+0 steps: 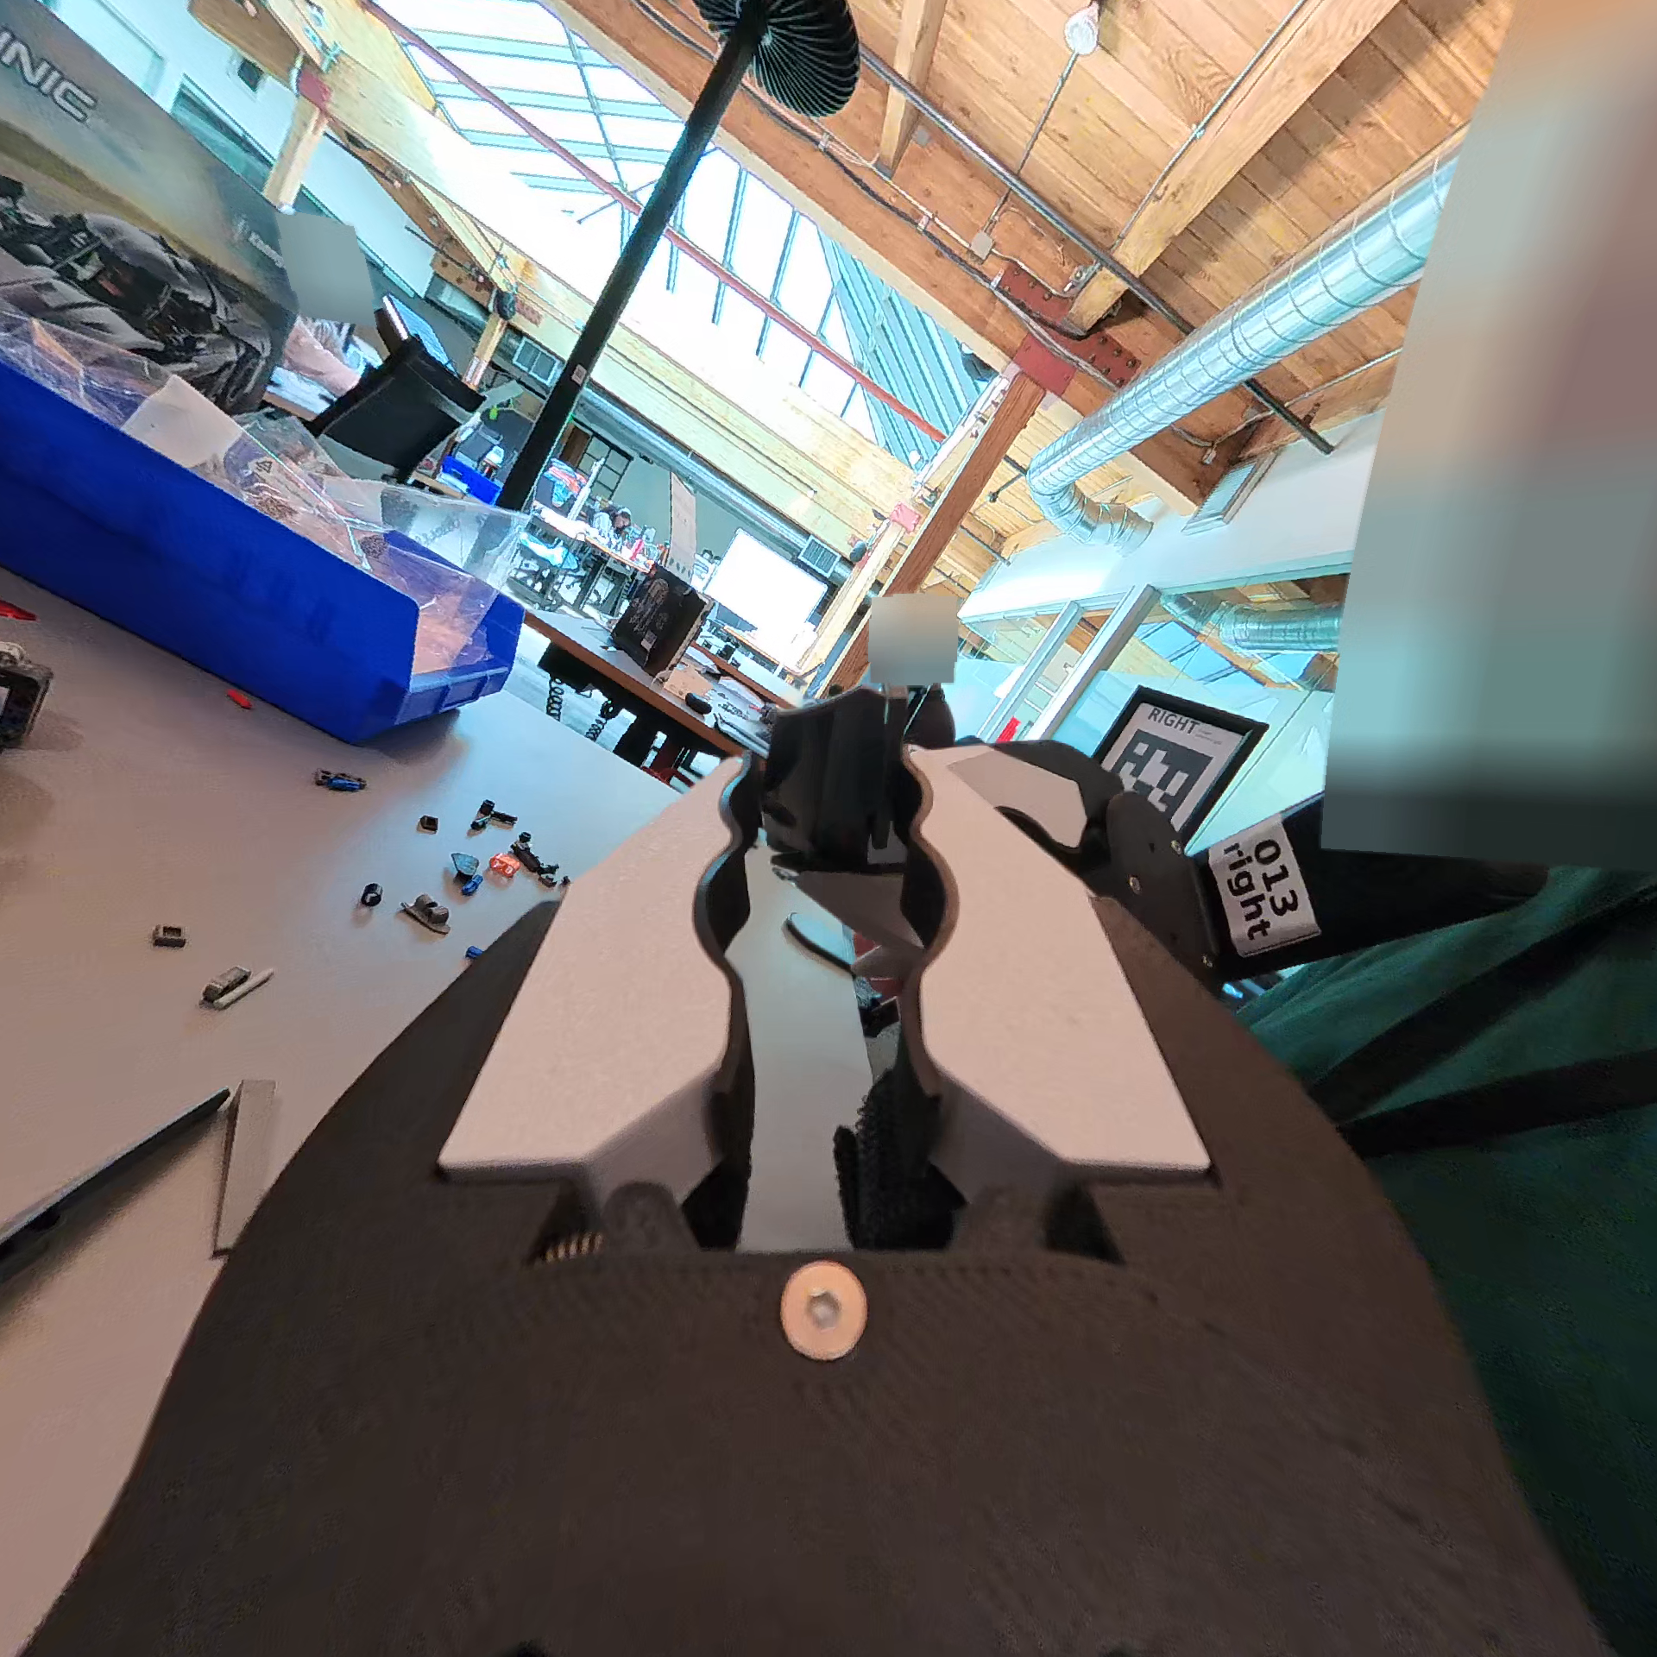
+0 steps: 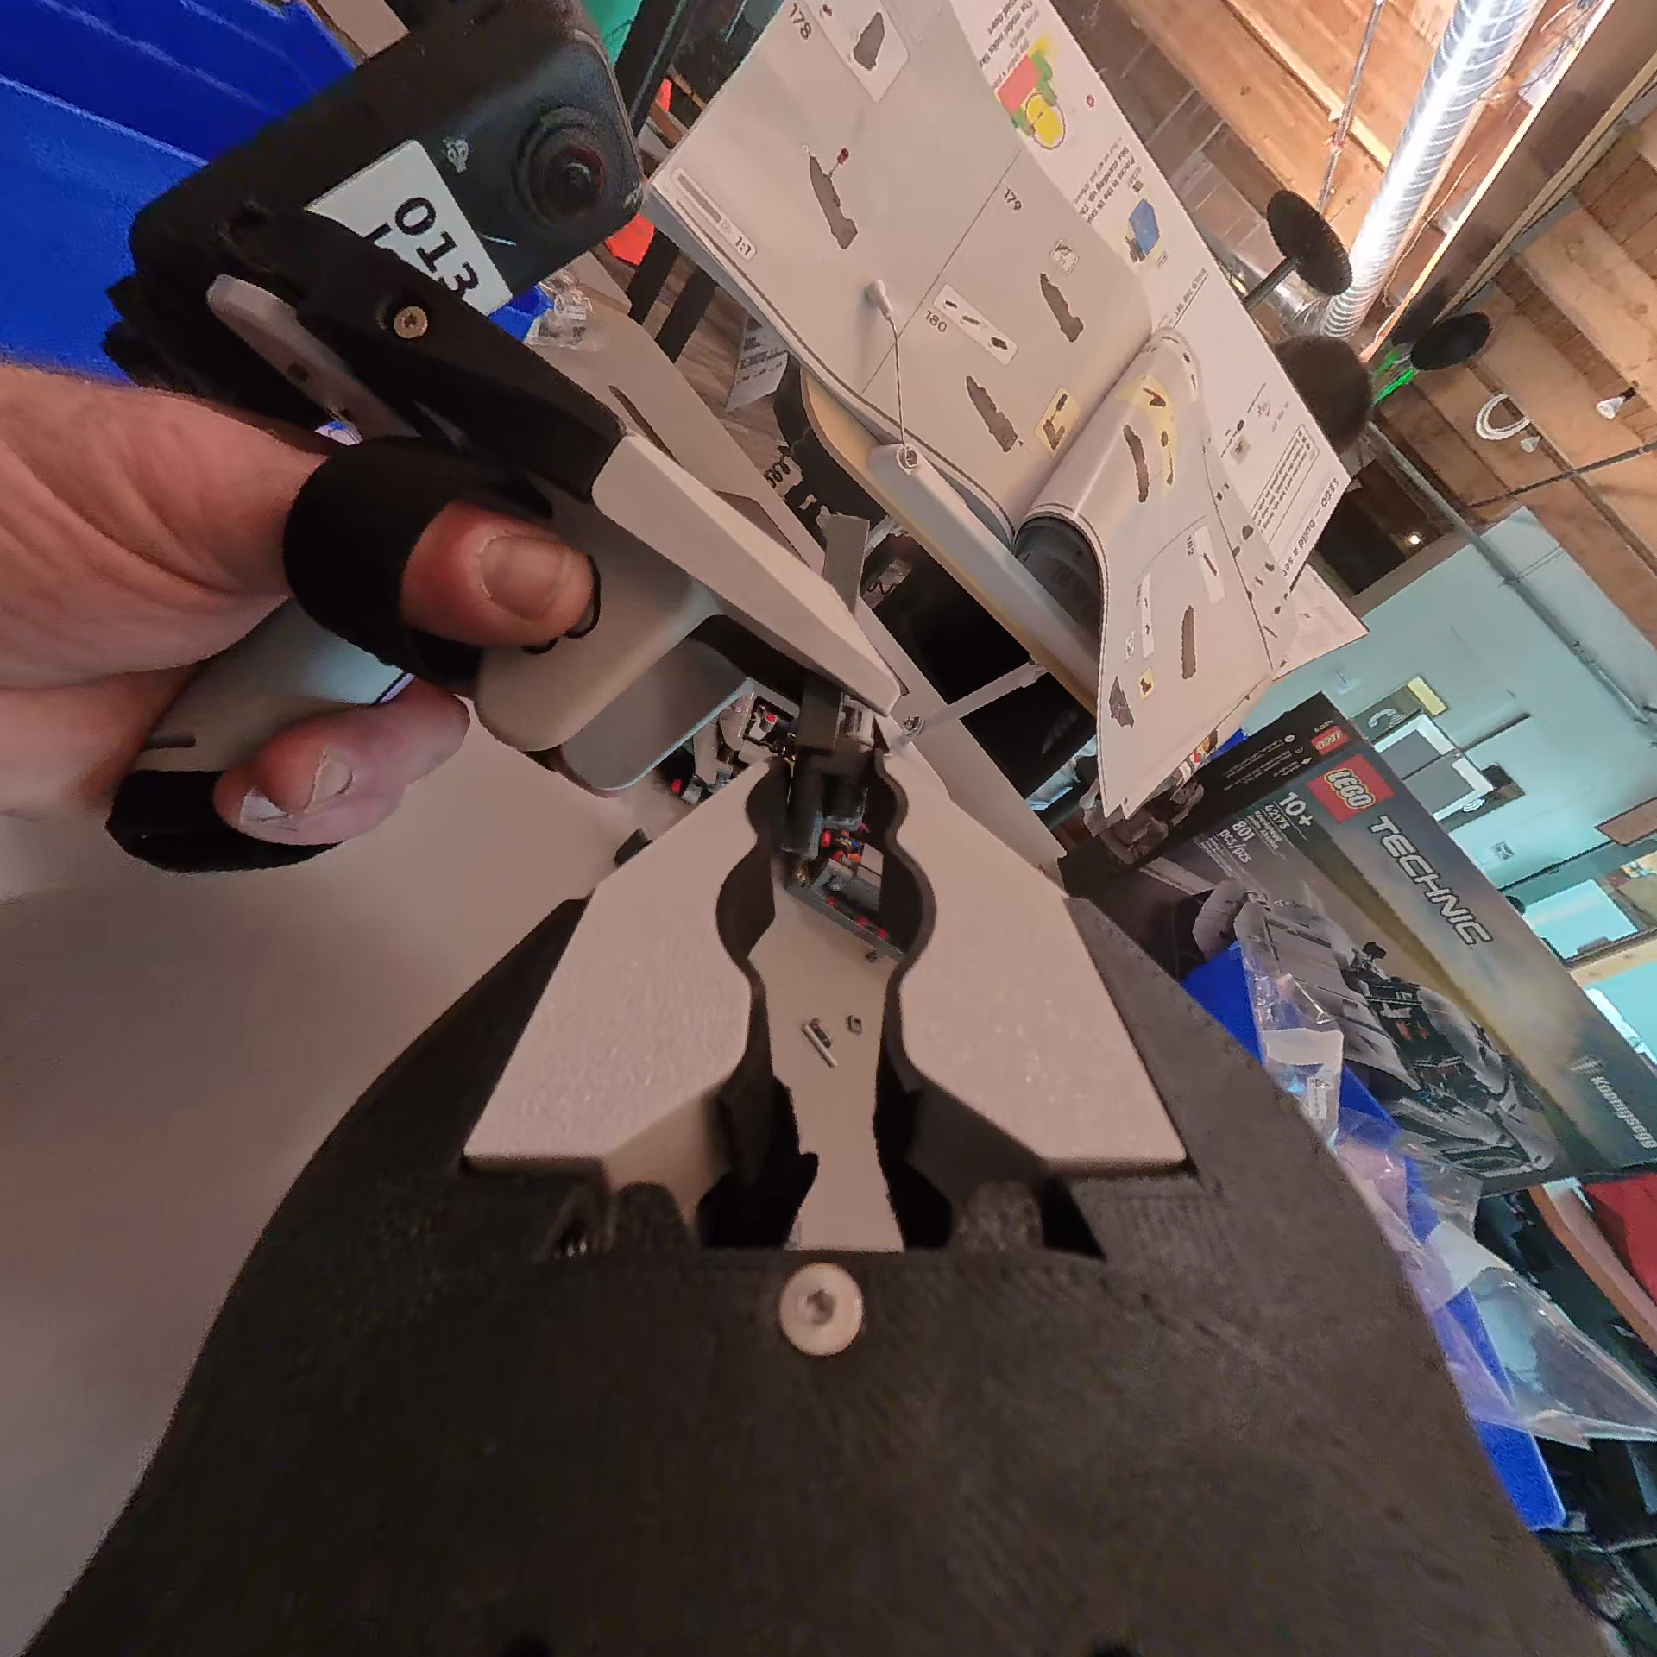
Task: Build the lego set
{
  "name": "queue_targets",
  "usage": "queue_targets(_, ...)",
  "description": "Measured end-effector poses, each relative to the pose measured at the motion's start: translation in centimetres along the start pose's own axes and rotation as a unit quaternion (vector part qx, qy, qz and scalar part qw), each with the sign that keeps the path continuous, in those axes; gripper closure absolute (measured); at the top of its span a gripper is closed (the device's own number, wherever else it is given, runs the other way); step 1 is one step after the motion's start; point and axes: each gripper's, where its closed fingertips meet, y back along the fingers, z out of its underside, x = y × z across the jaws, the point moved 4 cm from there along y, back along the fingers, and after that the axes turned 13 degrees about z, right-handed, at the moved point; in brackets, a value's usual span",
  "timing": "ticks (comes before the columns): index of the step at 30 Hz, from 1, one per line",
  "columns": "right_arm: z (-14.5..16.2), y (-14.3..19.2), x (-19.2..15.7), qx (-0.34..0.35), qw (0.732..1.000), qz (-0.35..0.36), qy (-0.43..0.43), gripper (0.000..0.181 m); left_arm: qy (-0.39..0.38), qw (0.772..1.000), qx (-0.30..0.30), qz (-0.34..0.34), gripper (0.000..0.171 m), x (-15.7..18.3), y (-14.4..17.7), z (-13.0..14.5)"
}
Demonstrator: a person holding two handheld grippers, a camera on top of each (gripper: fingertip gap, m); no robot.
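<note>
A small dark Lego assembly (image 1: 829, 798) with grey beams and red pins is held in the air between both grippers. My left gripper (image 1: 829, 771) is shut on its black end. My right gripper (image 2: 825, 789) is shut on the other end of the assembly (image 2: 838, 852). In the right wrist view the left gripper (image 2: 834, 708) comes in from the upper left, held by a hand (image 2: 134, 574). In the left wrist view the right gripper's grey fingers (image 1: 1022, 789) reach in from the right. Most of the assembly is hidden by the fingers.
Several loose Lego pieces (image 1: 466, 861) lie on the grey table (image 1: 134, 897). A blue bin (image 1: 224, 574) with plastic bags stands behind them. An open instruction booklet (image 2: 1031, 314) rests on a stand. The Lego box (image 2: 1435, 941) stands at the right, above blue bins with bags (image 2: 1345, 1121). Left and right tips are no more than a few centimetres apart.
</note>
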Motion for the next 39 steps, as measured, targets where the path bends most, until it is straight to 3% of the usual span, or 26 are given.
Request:
queue_targets(7, -0.1, 0.5, -0.1, 0.002, 1.0, -0.016, -0.02, 0.163, 0.032, 0.999, -0.001, 0.039, 0.145, 0.0, -0.1, 0.0)
queue_targets(21, 0.7, 1.6, 1.7, 0.019, 0.978, -0.116, -0.175, 0.163, 0.029, 0.996, -0.053, 0.06, 0.147, -0.4, -0.1, 0.0)
queue_targets(24, 4.1, 1.9, 4.5, -0.036, 0.964, -0.144, -0.223, 0.169, 0.013, 0.996, -0.086, 0.036, 0.147, -0.9, 0.5, 0.0)
queue_targets(27, 9.9, 2.3, 7.6, -0.132, 0.945, -0.166, -0.25, 0.168, -0.001, 0.992, -0.128, 0.01, 0.147, -1.7, 1.0, 0.1)
queue_targets(31, 17.1, 3.3, 10.7, -0.241, 0.93, -0.159, -0.228, 0.173, -0.015, 0.988, -0.154, -0.003, 0.147, -2.6, 1.3, -0.1)
queue_targets(34, 20.2, 3.8, 9.8, -0.303, 0.908, -0.185, -0.222, 0.17, -0.016, 0.986, -0.163, -0.014, 0.147, -3.4, 1.5, 0.1)
queue_targets(39, 22.1, 4.3, 7.3, -0.335, 0.907, -0.179, -0.184, 0.171, -0.013, 0.986, -0.168, -0.018, 0.147, -4.0, 1.6, 0.7)
